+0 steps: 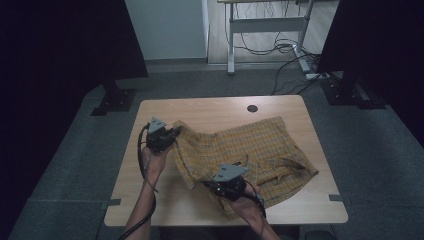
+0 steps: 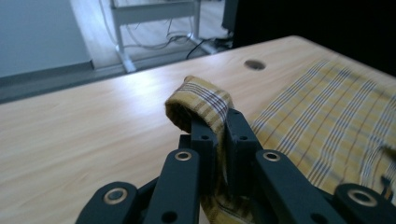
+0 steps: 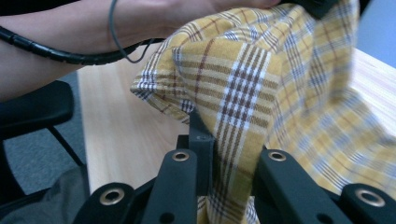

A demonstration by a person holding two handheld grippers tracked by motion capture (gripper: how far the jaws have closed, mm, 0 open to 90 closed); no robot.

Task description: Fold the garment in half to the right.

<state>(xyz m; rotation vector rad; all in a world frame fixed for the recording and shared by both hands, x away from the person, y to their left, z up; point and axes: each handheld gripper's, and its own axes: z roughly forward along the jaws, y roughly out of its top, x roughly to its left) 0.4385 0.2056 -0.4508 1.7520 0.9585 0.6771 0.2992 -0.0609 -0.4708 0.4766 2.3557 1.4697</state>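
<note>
Two grippers have hold of one yellow plaid shirt, which lies crumpled across the middle and right of the wooden table in the high view. The left gripper, at centre-left of that frame, has its jaws pinched tight on a folded edge of the cloth (its own view shows the hem looping over the jaw tips). The right gripper, low in the frame, is likewise clamped on a fold near the shirt's front edge. Each bite looks shallow, so a hard pull apart could tug the fabric free, and the slack part may drag and bunch on the table.
</note>
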